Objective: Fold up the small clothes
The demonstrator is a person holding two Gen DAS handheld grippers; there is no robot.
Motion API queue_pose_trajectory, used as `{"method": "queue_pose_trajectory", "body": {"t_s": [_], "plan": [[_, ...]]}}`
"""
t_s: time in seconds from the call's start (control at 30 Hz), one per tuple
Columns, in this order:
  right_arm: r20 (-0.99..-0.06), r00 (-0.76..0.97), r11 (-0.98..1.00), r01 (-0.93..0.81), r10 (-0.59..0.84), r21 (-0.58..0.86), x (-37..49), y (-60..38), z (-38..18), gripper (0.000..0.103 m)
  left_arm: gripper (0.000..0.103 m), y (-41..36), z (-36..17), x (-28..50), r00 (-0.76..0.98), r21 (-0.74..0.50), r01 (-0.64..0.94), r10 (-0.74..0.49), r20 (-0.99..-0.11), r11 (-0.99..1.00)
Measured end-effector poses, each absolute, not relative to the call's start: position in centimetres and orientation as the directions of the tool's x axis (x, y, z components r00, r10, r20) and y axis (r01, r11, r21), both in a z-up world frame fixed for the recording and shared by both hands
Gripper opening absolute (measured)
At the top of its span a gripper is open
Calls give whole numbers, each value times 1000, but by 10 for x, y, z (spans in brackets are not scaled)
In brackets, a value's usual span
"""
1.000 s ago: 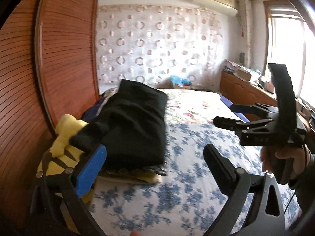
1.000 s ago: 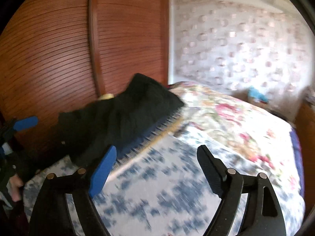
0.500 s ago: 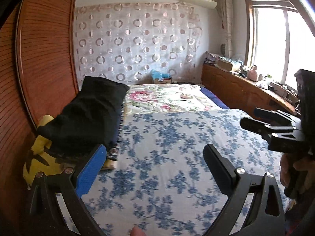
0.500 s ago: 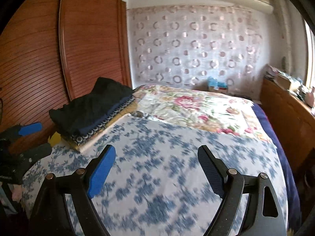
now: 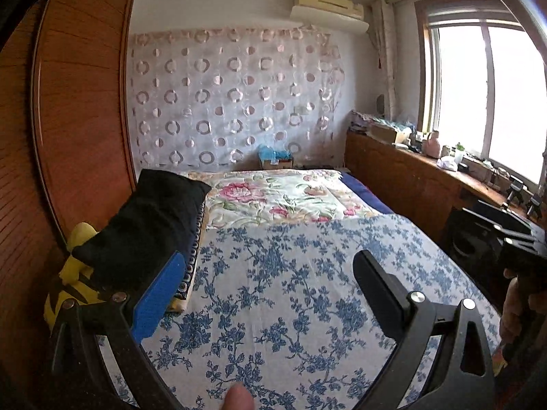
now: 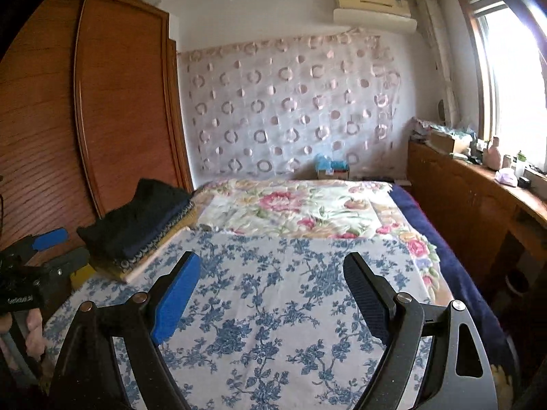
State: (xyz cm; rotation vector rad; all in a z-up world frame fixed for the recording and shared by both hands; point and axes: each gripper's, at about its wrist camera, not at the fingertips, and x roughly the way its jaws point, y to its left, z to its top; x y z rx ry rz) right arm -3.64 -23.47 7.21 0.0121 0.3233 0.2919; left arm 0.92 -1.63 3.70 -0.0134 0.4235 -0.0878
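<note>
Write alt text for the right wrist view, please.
The right hand-held gripper hangs open and empty over a blue-flowered bedspread. A folded stack of clothes, black on top, sits at the bed's left edge by a wooden wardrobe; the left hand-held gripper shows at far left.

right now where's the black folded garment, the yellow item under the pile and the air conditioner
black folded garment [image 5: 150, 225], left wrist view, middle of its top face
yellow item [image 5: 68, 294], left wrist view, exposed part beside the wardrobe
air conditioner [image 6: 374, 10], right wrist view, front panel
</note>
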Motion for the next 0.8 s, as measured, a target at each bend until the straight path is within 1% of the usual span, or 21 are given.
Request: {"method": "queue_pose_trajectory", "body": {"t_s": [0.3, 0.47, 0.8], "plan": [[-265, 925, 962, -268, 274, 59, -70, -233, 75, 87, 99, -17, 49, 2, 916, -20, 69, -71, -396, 997], [-265, 924, 961, -270, 278, 66, -65, -234, 70, 87, 99, -19, 49, 0, 920, -3, 64, -60, -387, 998], [-270, 922, 961, -267, 276, 72, -38, -236, 71, 87, 99, -19, 49, -2, 921, -11, 57, -57, -386, 998]]}}
